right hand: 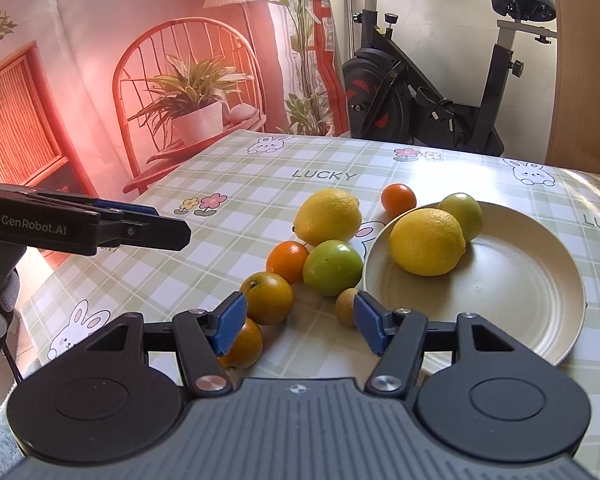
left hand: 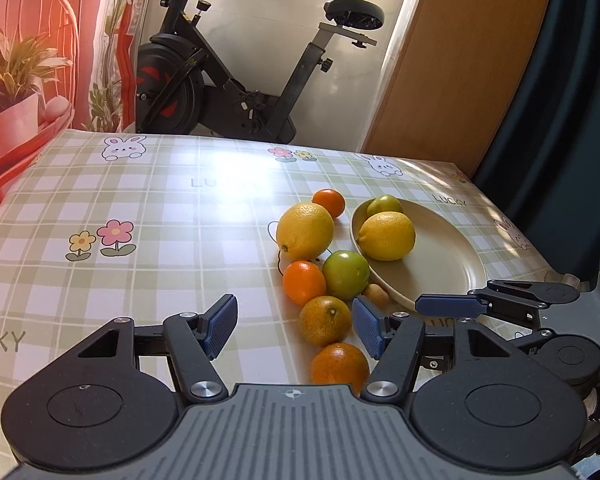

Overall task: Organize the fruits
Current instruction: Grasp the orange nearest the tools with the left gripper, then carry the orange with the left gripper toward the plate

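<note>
Your left gripper (left hand: 294,326) hovers over the near end of the fruit cluster with its fingers (left hand: 220,324) parted about halfway and nothing pressed between them; the mottled orange (left hand: 325,320) lies just beyond the gap, nearer the right finger. Your right gripper (right hand: 296,326) is likewise half open and empty, and a small brown fruit (right hand: 346,305) sits just beside its right finger.

The beige plate (right hand: 520,292) rests on the right side of the checked desk (right hand: 204,264) and holds 2 fruits at its far left edge: a lemon (right hand: 427,241) and a green fruit (right hand: 462,210) touching behind it.

Left of the plate, on the desk, lie a second lemon (right hand: 327,216), another green fruit (right hand: 332,266) and several oranges (right hand: 287,260), packed close.
</note>
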`<action>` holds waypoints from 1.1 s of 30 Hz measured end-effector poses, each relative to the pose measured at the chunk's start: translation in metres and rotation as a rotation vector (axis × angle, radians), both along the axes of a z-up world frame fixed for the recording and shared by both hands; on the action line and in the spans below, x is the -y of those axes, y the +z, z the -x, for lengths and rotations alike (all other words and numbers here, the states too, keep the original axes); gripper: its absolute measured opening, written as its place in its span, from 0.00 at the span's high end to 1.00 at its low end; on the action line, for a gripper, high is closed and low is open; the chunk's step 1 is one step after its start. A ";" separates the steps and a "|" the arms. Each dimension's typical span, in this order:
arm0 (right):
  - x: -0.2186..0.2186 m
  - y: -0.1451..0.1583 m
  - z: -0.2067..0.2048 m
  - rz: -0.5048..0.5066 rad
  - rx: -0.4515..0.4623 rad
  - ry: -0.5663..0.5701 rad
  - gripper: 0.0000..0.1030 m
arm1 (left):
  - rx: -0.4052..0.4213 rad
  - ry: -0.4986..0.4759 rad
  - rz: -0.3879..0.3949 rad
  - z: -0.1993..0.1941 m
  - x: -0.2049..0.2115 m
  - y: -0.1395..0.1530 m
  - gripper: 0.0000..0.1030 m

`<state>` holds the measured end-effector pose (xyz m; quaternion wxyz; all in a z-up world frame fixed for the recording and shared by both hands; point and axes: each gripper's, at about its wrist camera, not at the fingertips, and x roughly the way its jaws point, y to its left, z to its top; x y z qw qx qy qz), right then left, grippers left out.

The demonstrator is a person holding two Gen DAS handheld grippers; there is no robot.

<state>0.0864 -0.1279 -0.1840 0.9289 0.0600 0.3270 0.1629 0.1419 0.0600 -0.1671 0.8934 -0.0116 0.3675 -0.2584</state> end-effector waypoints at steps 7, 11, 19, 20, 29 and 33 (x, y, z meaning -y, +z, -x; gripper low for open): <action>-0.026 -0.015 -0.001 0.026 -0.042 0.089 0.39 | -0.032 -0.021 0.010 0.002 -0.002 -0.016 0.37; -0.033 -0.021 -0.006 0.033 -0.063 0.118 0.40 | -0.058 -0.049 0.026 0.002 0.003 -0.024 0.39; -0.039 -0.028 -0.009 0.022 -0.085 0.153 0.46 | -0.117 -0.094 0.059 0.004 0.020 -0.042 0.39; -0.040 -0.028 -0.009 0.021 -0.087 0.157 0.46 | -0.122 -0.091 0.061 0.004 0.021 -0.044 0.39; -0.038 -0.037 -0.013 0.008 -0.112 0.154 0.52 | -0.163 -0.064 0.078 -0.001 0.029 -0.056 0.54; -0.037 -0.038 -0.014 0.001 -0.111 0.151 0.54 | -0.171 -0.060 0.086 -0.002 0.027 -0.055 0.56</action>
